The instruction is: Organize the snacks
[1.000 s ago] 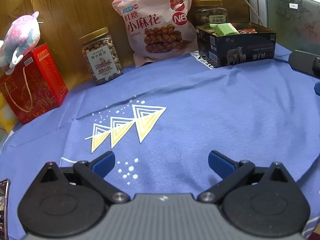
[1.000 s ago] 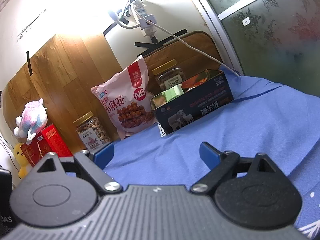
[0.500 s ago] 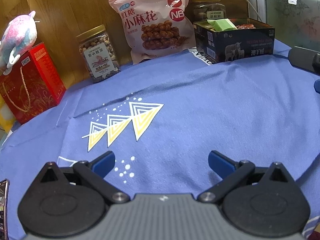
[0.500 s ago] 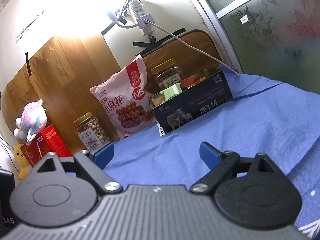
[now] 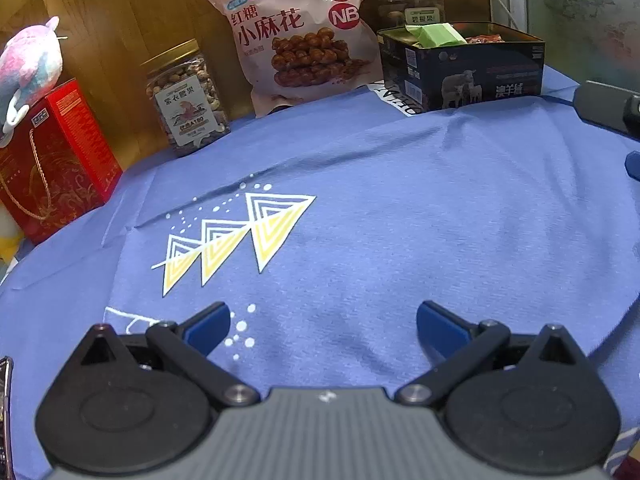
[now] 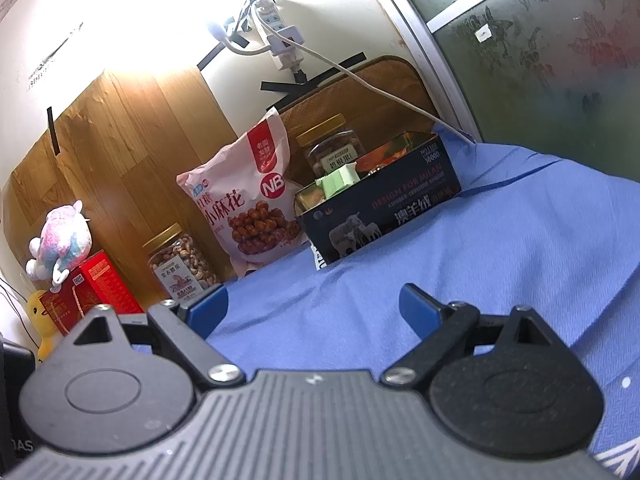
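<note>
A dark open tin box point(image 5: 472, 76) point(image 6: 384, 216) with a green packet point(image 5: 440, 34) point(image 6: 340, 178) and red snacks inside stands at the back right of the blue cloth. Beside it lean a pink snack bag point(image 5: 300, 36) point(image 6: 248, 204), a nut jar point(image 5: 186, 98) point(image 6: 178, 262) and a second jar point(image 5: 412, 4) point(image 6: 334, 148) behind the box. My left gripper point(image 5: 322, 320) is open and empty over the cloth. My right gripper point(image 6: 314, 306) is open and empty, short of the box; part of it shows at the right edge of the left wrist view point(image 5: 608, 108).
A red gift box point(image 5: 52, 160) point(image 6: 86, 286) with a plush toy point(image 5: 28, 68) point(image 6: 62, 240) on top stands at the back left. A wooden panel point(image 6: 132, 152) and a power cable point(image 6: 360, 76) run behind the snacks. A yellow toy point(image 6: 40, 320) sits at far left.
The left gripper has tilted and moved slightly toward the snacks at the back. The right gripper has barely shifted. Both stay open.
</note>
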`<act>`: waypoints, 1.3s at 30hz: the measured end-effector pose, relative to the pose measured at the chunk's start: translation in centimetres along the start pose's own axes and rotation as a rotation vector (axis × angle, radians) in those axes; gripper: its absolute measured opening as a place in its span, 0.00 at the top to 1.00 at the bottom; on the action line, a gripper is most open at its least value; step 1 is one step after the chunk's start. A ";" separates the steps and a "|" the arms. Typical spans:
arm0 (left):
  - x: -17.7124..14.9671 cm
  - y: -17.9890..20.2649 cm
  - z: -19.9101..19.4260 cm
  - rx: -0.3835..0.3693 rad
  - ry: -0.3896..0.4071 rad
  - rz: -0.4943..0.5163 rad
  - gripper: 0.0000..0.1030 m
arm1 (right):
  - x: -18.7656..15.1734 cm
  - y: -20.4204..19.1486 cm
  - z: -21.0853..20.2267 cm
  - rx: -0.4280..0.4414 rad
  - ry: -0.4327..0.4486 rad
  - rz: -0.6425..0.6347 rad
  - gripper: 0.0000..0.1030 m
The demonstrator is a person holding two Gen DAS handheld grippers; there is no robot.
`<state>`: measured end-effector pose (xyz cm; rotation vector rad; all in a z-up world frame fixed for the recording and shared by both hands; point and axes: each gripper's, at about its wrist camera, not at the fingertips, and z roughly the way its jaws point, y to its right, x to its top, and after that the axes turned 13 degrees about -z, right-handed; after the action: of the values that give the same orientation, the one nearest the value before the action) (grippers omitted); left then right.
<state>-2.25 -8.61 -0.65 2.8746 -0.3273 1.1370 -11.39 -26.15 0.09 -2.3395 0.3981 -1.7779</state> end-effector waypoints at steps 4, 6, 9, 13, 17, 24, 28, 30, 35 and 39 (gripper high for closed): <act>0.0 0.0 0.0 -0.005 -0.004 -0.001 0.00 | 0.0 0.1 0.1 -0.002 -0.003 0.003 0.08; 0.0 0.0 0.1 -0.004 -0.005 -0.001 0.00 | 0.0 0.0 0.1 -0.003 -0.003 0.003 0.08; 0.0 0.0 0.1 -0.008 -0.012 -0.001 0.00 | -0.1 0.0 0.1 -0.003 -0.003 0.005 0.08; 0.0 0.2 0.1 -0.011 -0.018 0.000 0.00 | -0.1 0.1 0.1 -0.003 -0.003 0.005 0.08; -0.1 0.2 0.2 -0.024 -0.030 -0.002 0.00 | -0.1 0.2 0.1 -0.002 -0.003 0.005 0.08; -0.1 0.3 0.1 -0.058 -0.060 -0.009 0.00 | -0.1 0.4 0.0 -0.002 -0.004 0.009 0.08; 0.0 0.4 0.1 -0.058 -0.061 -0.007 0.00 | -0.1 0.4 0.1 -0.003 -0.004 0.010 0.08; 0.0 0.4 0.0 -0.057 -0.061 -0.005 0.00 | -0.1 0.4 0.0 -0.005 -0.004 0.011 0.08; -0.1 0.5 0.0 -0.060 -0.060 -0.005 0.00 | -0.2 0.5 -0.1 -0.008 0.000 0.013 0.08; 0.0 0.6 -0.1 -0.064 -0.060 -0.007 0.00 | -0.2 0.4 -0.1 -0.008 0.000 0.013 0.08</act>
<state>-2.39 -9.14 -0.59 2.8560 -0.3485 1.0217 -11.57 -26.52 -0.16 -2.3377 0.4204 -1.7735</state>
